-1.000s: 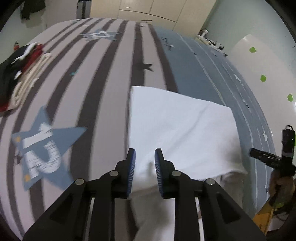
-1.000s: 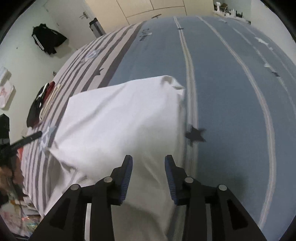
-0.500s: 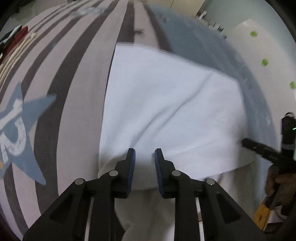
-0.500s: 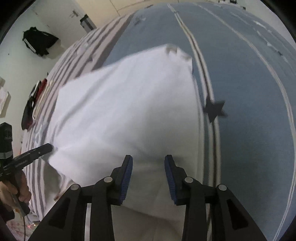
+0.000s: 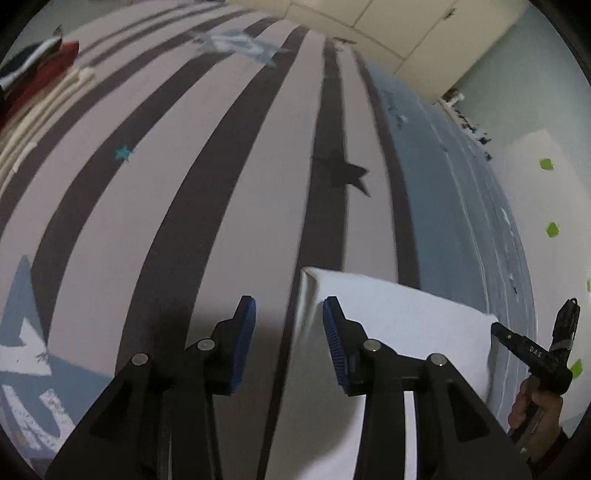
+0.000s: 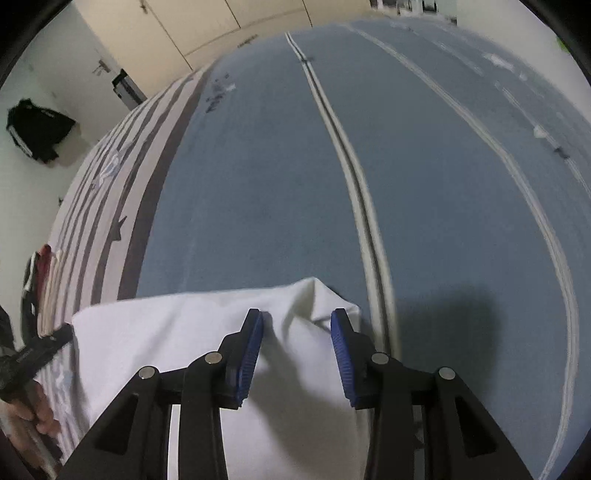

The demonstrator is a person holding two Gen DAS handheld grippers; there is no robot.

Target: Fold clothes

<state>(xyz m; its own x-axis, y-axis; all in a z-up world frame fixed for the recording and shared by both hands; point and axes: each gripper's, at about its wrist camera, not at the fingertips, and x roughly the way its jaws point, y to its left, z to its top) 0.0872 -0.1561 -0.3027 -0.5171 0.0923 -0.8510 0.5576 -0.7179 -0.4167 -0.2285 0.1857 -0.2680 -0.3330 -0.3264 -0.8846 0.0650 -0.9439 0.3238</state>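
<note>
A white garment (image 5: pixel 402 325) lies folded on the bedspread (image 5: pixel 184 184), which is striped on the left and blue on the right. My left gripper (image 5: pixel 289 310) stands open over the garment's far left corner, and the cloth's edge runs between the fingers. In the right wrist view the same garment (image 6: pixel 166 336) spreads to the left. My right gripper (image 6: pixel 297 321) is open astride its rumpled far right corner, with cloth brushing the left finger (image 6: pixel 255 332). Each view shows the other gripper (image 5: pixel 532 350) (image 6: pixel 33 350) held in a hand.
A pile of folded clothes (image 5: pixel 37 92) (image 6: pixel 40 288) sits at the bed's left edge. Wardrobe doors (image 6: pixel 221 29) stand beyond the bed. A black jacket (image 6: pixel 37 133) hangs on the wall beside a suitcase (image 6: pixel 127 86). Blue bedspread (image 6: pixel 443 184) stretches far ahead.
Both grippers have travelled forward to the garment's far edge. The cloth, raised half a second ago, now lies flat and shorter. The left fingers have spread apart.
</note>
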